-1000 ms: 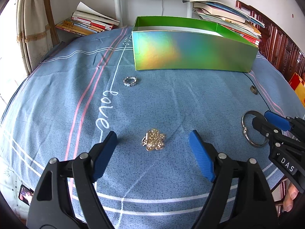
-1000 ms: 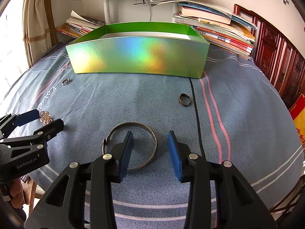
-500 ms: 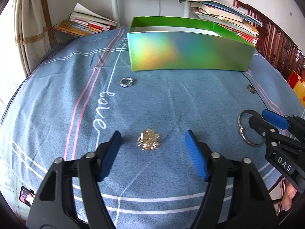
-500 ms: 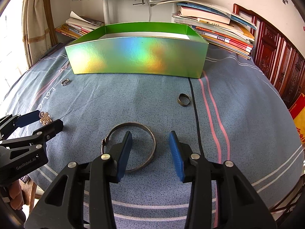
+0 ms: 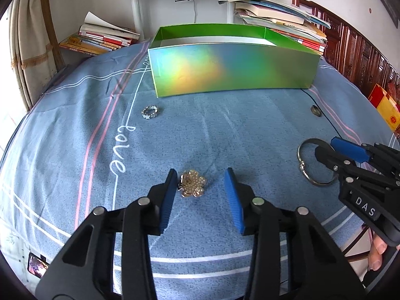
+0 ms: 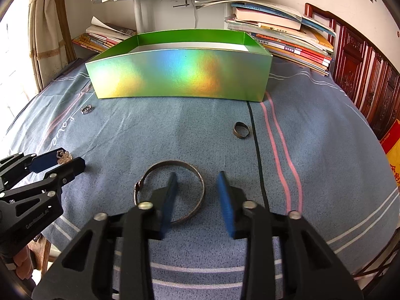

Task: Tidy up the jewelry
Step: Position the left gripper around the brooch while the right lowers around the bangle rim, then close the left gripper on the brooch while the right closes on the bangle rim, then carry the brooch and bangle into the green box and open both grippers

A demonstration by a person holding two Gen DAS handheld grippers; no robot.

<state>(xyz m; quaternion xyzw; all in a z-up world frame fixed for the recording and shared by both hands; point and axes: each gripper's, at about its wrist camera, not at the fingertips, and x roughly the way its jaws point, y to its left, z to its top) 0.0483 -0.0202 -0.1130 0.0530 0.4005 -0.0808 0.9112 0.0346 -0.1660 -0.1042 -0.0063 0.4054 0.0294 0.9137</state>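
A gold flower brooch [image 5: 192,183] lies on the blue bedspread between the blue pads of my left gripper [image 5: 200,175]. Its jaws are closing; the left pad is at the brooch's edge and the right pad stands clear of it. From the right wrist view, the left gripper [image 6: 62,161] straddles the brooch [image 6: 63,157]. My right gripper [image 6: 196,177] straddles the right rim of a silver bangle [image 6: 172,162], one finger inside the hoop and one outside. Its jaws are closing, with gaps on both sides. The open green holographic box [image 5: 232,72] stands behind.
A sparkly silver ring [image 5: 150,112] lies near the box's left corner, and a dark band ring [image 6: 241,130] lies to the right by the pink stripes. Book stacks [image 6: 287,40] and a white stand line the back. A carved wooden cabinet [image 6: 362,80] stands on the right.
The left jaws have narrowed a lot and now flank the brooch closely. The right jaws have narrowed a little around the bangle's rim. Neither piece has moved.
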